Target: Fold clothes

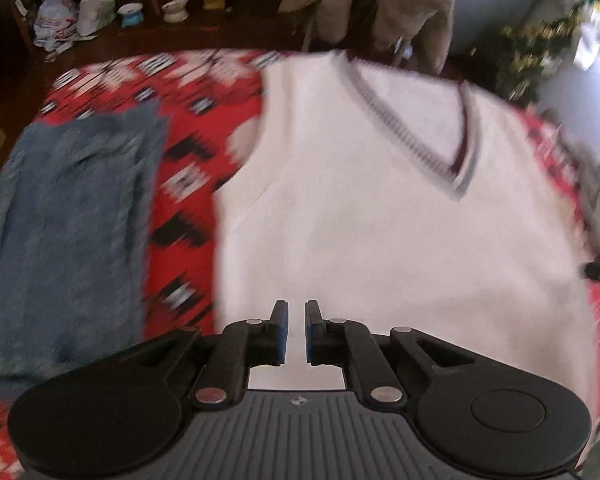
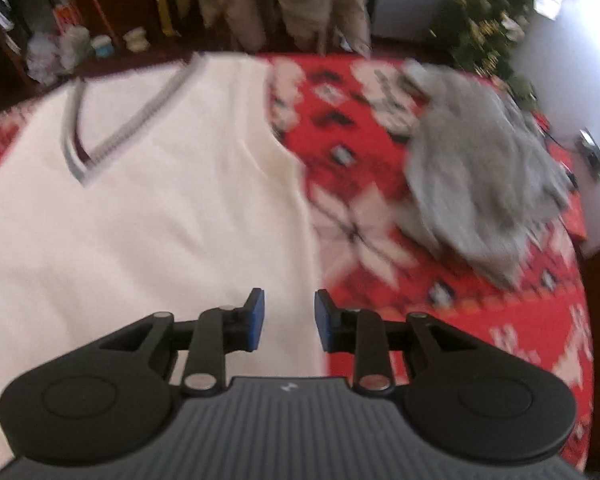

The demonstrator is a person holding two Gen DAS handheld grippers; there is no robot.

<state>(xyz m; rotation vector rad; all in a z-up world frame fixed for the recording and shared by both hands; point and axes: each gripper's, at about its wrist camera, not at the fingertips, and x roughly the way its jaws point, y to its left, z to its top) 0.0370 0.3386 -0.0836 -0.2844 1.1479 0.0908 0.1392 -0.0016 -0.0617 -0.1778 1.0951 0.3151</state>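
A white sleeveless V-neck vest [image 1: 360,208] [image 2: 140,208] with a grey-striped collar lies flat on a table under a red patterned cloth [image 1: 188,160] [image 2: 352,140]. My left gripper [image 1: 297,308] hovers over the vest's lower left part. Only a narrow gap separates its blue pads, and nothing is between them. My right gripper [image 2: 289,298] is open over the vest's lower right edge, also holding nothing. Both views are blurred by motion.
A folded blue knit garment [image 1: 68,208] lies left of the vest. A crumpled grey garment [image 2: 480,184] lies to its right. Beige coats [image 1: 380,0] hang behind the table, with a decorated green plant [image 1: 540,48] at the back right and bags [image 1: 76,16] on the floor.
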